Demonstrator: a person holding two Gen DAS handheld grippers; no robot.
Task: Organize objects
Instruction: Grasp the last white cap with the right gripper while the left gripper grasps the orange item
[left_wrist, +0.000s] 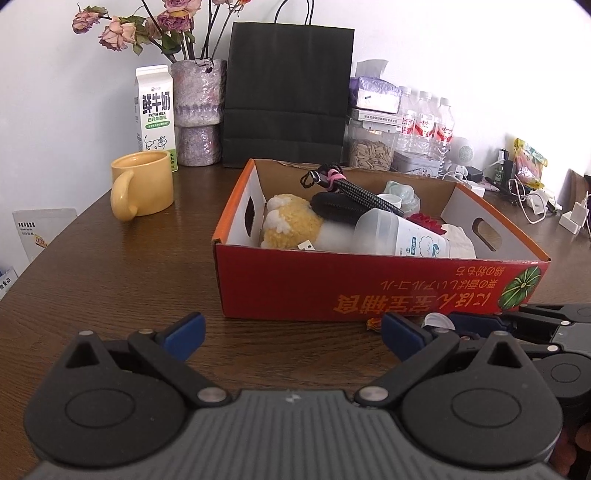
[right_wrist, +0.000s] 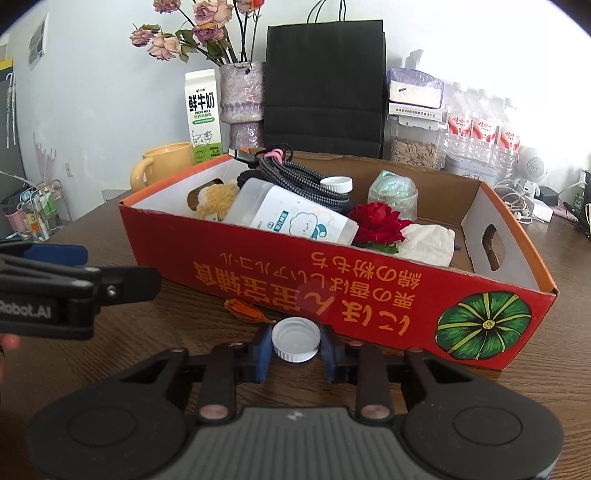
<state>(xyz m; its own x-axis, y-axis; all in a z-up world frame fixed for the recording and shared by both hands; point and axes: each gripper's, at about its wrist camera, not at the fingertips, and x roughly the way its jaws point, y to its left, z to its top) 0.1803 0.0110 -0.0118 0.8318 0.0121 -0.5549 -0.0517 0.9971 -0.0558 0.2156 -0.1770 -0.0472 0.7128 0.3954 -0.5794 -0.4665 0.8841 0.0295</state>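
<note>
My right jaws (right_wrist: 295, 350) are clamped on the white bottle cap (right_wrist: 296, 339), one blue pad on each side of its rim, open face up. The cap sits low on the wooden surface (right_wrist: 147, 314), just in front of the red cardboard box (right_wrist: 332, 291), whose near wall rises at twelve o'clock from my grip. That's the relation that counts: the cap must go up and over that wall, and the box's long axis runs from nine to three across my view. The right hand has this; the left is only nearby.

My left jaws (left_wrist: 293, 338) are spread wide and empty, pads hovering over bare wood, with the box at about one o'clock. A dried orange petal (right_wrist: 245, 310) lies at eleven o'clock from the cap, untouched. Inside the box I can see a white plastic bottle (right_wrist: 291, 218) on its side, a red rose (right_wrist: 380, 221) and a braided cable (right_wrist: 295, 177). There's free floor at the box's right end, I reckon.
</note>
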